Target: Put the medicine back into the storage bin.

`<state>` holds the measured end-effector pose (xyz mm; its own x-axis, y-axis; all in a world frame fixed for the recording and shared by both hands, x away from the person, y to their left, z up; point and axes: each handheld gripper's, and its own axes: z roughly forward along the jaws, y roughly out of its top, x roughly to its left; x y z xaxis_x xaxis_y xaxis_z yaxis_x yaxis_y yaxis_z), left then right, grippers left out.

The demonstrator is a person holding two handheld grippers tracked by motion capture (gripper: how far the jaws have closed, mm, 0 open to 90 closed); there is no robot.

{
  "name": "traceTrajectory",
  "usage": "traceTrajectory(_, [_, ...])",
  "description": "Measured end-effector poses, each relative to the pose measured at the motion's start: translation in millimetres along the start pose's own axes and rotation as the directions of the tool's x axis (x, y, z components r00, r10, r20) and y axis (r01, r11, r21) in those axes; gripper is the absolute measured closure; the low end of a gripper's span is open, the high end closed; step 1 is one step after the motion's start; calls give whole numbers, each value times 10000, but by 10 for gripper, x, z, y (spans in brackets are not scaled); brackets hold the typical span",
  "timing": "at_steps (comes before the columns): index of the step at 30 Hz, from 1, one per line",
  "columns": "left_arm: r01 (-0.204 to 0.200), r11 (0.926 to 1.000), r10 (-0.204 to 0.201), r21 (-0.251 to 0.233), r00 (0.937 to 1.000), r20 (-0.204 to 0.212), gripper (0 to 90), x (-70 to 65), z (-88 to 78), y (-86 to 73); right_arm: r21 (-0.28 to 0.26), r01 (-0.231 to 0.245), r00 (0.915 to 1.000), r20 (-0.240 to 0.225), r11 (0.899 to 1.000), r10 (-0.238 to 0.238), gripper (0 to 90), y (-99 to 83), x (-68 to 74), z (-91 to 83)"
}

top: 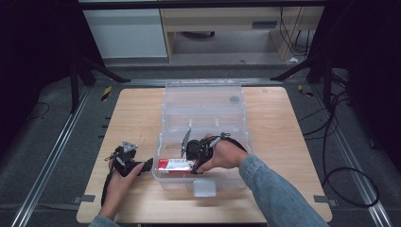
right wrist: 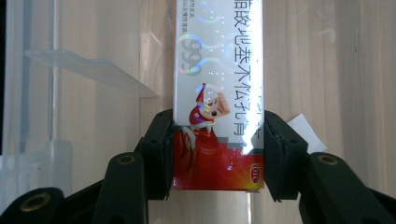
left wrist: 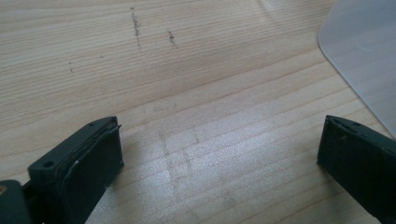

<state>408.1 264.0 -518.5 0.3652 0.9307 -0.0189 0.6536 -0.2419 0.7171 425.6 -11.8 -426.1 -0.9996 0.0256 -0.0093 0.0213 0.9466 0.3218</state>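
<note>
A red and white carton (right wrist: 218, 93) with printed characters lies lengthwise inside a clear plastic bin (top: 204, 106) at mid table. My right gripper (right wrist: 217, 156) is shut on the carton's red end, one jaw on each long side. In the high view the carton (top: 174, 164) rests near the bin's front left corner, with the right gripper (top: 191, 153) just to its right. My left gripper (left wrist: 219, 154) is open over bare wood, nothing between its jaws. It sits on the table (top: 137, 118) left of the bin, left gripper (top: 142, 166) pointing toward the bin's wall.
The bin's lid stands open at the back, and a white latch (top: 204, 188) sticks out at its front. A clear divider rib (right wrist: 88, 70) runs inside the bin left of the carton. A pale plastic corner (left wrist: 364, 51) lies at upper right in the left gripper view.
</note>
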Motion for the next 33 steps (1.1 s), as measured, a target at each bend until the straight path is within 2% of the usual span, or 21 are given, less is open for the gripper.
traceTrajectory(16, [-1, 10000, 1, -5, 10000, 9, 0, 0, 1, 1, 297, -112, 9999, -121, 9995, 116, 514, 3, -32, 104])
traceTrajectory(33, [-7, 10000, 7, -4, 10000, 12, 0, 0, 1, 1, 1011, -125, 9995, -289, 9948, 155, 513, 42, -35, 241])
